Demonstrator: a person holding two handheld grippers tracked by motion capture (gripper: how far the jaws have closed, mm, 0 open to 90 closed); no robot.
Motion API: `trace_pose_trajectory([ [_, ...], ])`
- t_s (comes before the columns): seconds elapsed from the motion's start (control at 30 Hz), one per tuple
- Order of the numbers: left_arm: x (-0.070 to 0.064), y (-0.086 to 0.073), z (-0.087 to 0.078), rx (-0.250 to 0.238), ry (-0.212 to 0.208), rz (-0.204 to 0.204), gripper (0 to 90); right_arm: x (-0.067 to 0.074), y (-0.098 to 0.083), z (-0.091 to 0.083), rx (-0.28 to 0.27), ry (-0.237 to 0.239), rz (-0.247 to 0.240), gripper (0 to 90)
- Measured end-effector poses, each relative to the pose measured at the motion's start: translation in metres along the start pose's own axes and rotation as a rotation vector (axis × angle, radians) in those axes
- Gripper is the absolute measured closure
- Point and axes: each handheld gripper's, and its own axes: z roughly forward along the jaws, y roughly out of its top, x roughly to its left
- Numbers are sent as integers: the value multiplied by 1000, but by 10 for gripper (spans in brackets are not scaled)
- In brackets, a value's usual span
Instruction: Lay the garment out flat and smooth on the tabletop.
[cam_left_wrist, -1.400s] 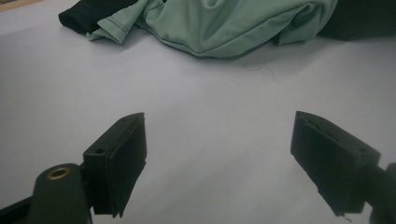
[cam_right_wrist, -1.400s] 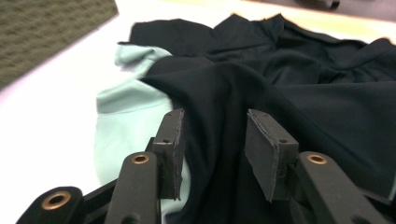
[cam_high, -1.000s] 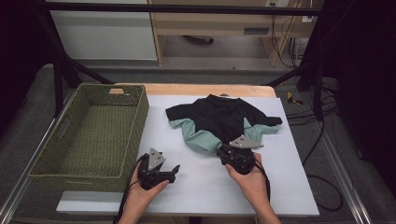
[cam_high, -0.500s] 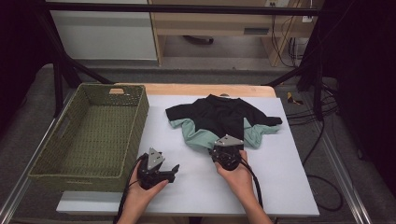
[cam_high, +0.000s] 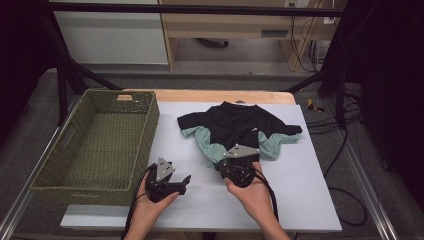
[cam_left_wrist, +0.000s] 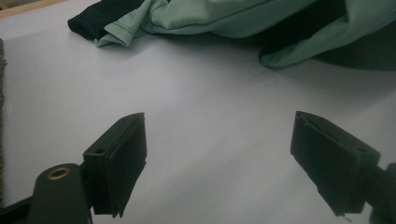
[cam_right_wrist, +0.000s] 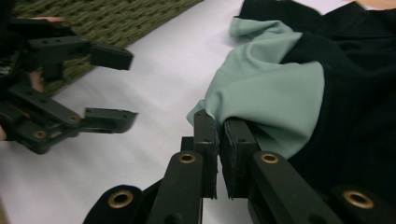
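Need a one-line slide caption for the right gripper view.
Right gripper shut on the green cloth's edge; left gripper open beside the basket.

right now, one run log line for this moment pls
right gripper: shut on mint shirt edge | left gripper: open over table | basket: empty

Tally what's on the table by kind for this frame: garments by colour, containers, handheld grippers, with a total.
Black garment: 1
Mint-green garment: 1
Green woven basket: 1
Grippers: 2, the left gripper open over bare table, the right gripper shut on the mint-green garment's edge
Total: 5
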Motion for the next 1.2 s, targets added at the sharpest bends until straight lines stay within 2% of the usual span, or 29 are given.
trace_pose_trajectory([
  [0.13,-1,0,0,2,-3,5,188,-9,5,22,18,-15,5,855],
  [0.2,-1,0,0,2,-4,5,188,-18,8,39,25,-47,-11,852],
  [0.27,-1,0,0,2,-5,6,188,-27,10,54,33,-55,2,844],
  [0.37,-2,0,2,7,-9,7,189,-38,10,73,46,-77,-7,801],
  [0.43,-3,0,2,9,-13,9,189,-44,8,80,45,-105,-9,776],
  [0.53,-4,0,3,12,-18,12,189,-53,3,82,46,-90,22,723],
  [0.63,-5,1,2,8,-18,12,191,-50,3,70,22,-76,8,620],
  [0.83,-9,3,-1,7,-27,15,225,-50,-10,29,-52,-81,13,538],
  [1.1,-21,14,0,-27,-31,38,340,-65,-65,-38,-91,-153,11,494],
  [1.2,-27,21,11,-38,-37,19,410,-70,-87,-56,-95,-197,10,492],
])
